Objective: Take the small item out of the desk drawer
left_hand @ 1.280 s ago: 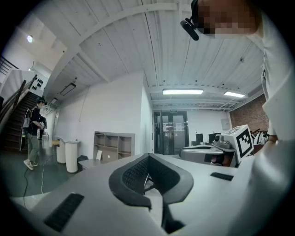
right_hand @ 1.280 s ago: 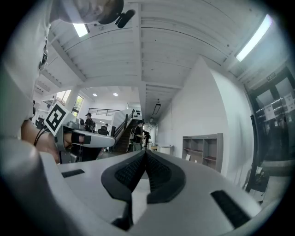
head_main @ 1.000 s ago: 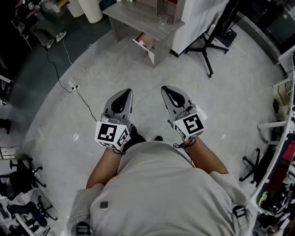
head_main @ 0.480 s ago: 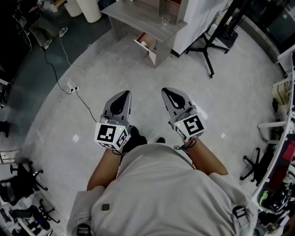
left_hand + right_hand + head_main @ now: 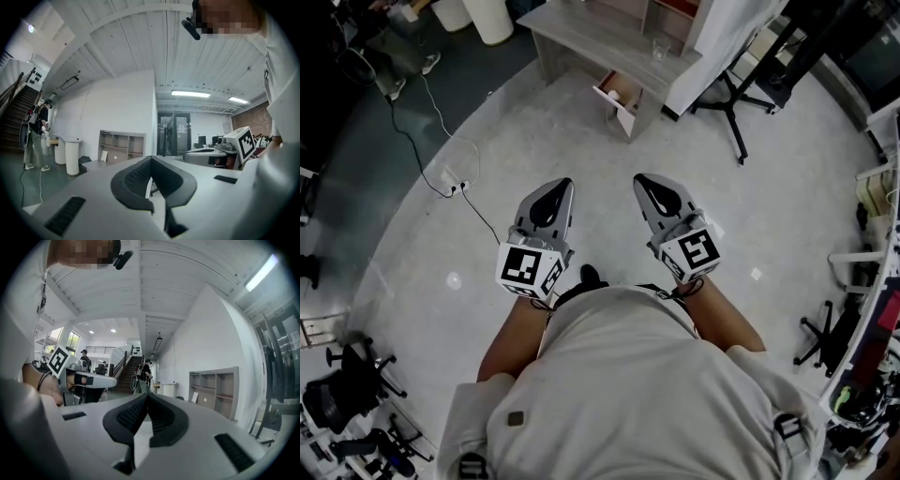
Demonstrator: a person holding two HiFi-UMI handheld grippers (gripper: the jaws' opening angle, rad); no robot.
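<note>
While the fingers point(image 5: 549, 207) hover closed, the drawer point(image 5: 625, 112) lies well ahead.

The floor point(image 5: 769, 206) is pale, speckled and stone-like, polished to a soft gloss that carries small light spots; the desk point(image 5: 600, 37) shows grey wood grain with a matt finish; its open drawer point(image 5: 617, 94) has reddish-brown inner faces; the tumbler point(image 5: 661, 49) on the desk is clear, glass or plastic; the left gripper point(image 5: 562, 184) and right gripper point(image 5: 639, 178) wear smooth, matt grey plastic shells; their pads point(image 5: 136, 178) are black, ribbed and rubbery; the person's shirt point(image 5: 628, 394) is creased beige cloth.
</note>
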